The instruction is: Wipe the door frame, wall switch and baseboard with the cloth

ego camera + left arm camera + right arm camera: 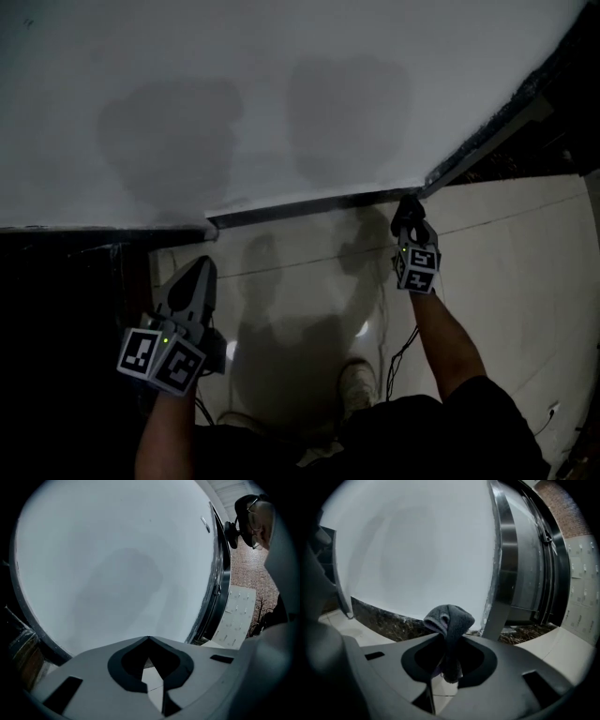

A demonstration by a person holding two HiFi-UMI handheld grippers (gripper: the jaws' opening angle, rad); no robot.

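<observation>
A grey cloth [449,618] sticks up bunched from my right gripper [447,638], which is shut on it. In the head view the right gripper [410,212] is low at the corner where the dark baseboard [309,206] meets the metal door frame [487,136]. The right gripper view shows the speckled baseboard [384,615] just beyond the cloth and the steel door frame [506,555] to its right; I cannot tell if the cloth touches either. My left gripper [199,274] hangs at the left above the floor, shut and empty, its jaw tips meeting [149,640]. A small plate [205,524] sits on the wall by the frame.
White wall [281,94] fills the top of the head view, with two shadows on it. Pale floor tiles [506,262] spread below. A dark recess [66,309] lies at the left. A thin cable [394,361] runs by the person's shoe [356,384].
</observation>
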